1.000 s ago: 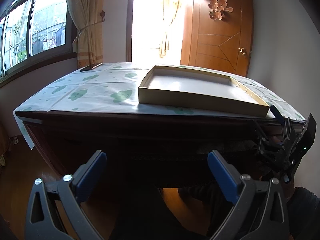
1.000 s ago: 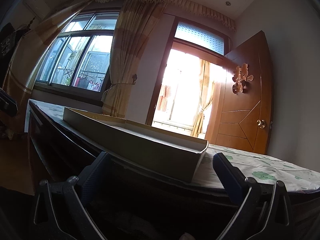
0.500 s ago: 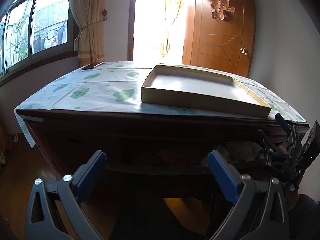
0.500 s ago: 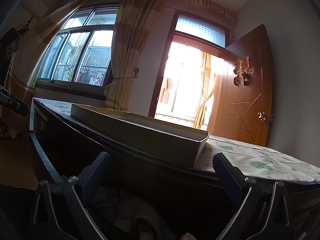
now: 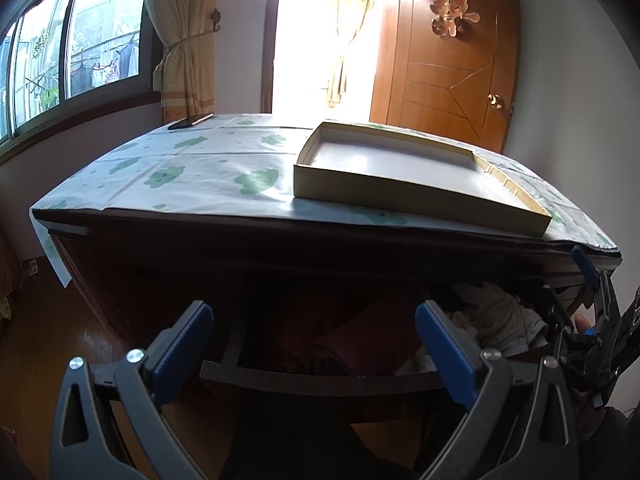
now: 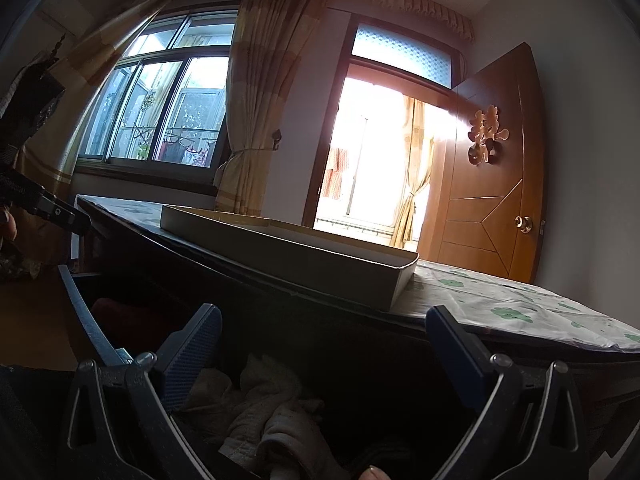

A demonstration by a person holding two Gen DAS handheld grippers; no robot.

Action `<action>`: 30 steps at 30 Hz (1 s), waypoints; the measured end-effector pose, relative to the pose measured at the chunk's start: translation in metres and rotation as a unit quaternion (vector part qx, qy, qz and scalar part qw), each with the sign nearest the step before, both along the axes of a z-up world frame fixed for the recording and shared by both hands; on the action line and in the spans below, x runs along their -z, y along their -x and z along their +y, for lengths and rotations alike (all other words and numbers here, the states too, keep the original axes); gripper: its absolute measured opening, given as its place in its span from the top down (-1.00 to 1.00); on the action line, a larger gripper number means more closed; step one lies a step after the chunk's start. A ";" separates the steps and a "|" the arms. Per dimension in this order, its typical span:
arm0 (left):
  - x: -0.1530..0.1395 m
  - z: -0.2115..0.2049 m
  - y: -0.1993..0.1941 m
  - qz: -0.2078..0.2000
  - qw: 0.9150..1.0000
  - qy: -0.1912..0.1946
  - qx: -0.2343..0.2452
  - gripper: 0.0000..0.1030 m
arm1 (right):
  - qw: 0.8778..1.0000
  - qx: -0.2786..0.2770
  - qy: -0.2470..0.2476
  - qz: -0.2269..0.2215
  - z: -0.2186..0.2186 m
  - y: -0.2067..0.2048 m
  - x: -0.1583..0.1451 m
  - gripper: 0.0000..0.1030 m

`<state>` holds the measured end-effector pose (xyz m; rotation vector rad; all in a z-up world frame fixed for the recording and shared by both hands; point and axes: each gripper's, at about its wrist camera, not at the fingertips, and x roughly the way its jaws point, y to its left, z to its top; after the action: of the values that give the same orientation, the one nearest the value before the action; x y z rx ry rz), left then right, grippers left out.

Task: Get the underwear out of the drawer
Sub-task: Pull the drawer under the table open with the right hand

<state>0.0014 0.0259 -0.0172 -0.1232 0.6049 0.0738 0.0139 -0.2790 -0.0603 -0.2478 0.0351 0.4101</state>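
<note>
Pale underwear (image 6: 272, 412) in open drawer (image 6: 86, 320), btwn spread-wide right tool (image 6: 320, 344) tips; left tool (image 5: 316, 340) wide too.

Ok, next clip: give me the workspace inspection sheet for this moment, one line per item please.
Surface: dark wooden table under a white cover with green prints.
Job's things: drawer below the tabletop stands open; pale crumpled underwear lies inside, with a dark red cloth beside it.
Clutter: shallow cardboard tray, nothing in it; a dark flat object at the far edge.
Grippers: left gripper open, holding nothing; right gripper open above the underwear.
Cables: nothing seen.
Surroundings: window, curtains, open wooden door, wooden floor.
</note>
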 end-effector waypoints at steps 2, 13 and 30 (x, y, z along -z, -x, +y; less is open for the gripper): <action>0.000 0.000 0.000 0.000 1.000 0.000 0.000 -1.00 | 1.000 0.000 -0.002 0.001 -0.001 0.004 -0.001 -0.99; 0.000 0.001 0.000 0.003 1.000 0.004 0.000 -1.00 | 0.999 0.008 0.017 0.032 0.005 0.015 -0.003 -0.99; 0.003 -0.002 -0.004 0.016 1.000 0.005 0.007 -1.00 | 0.992 0.008 0.021 0.126 0.003 0.019 -0.008 -0.99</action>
<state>0.0056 0.0239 -0.0203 -0.1285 0.6390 0.0594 -0.0052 -0.2758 -0.0520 -0.2368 0.2931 0.4222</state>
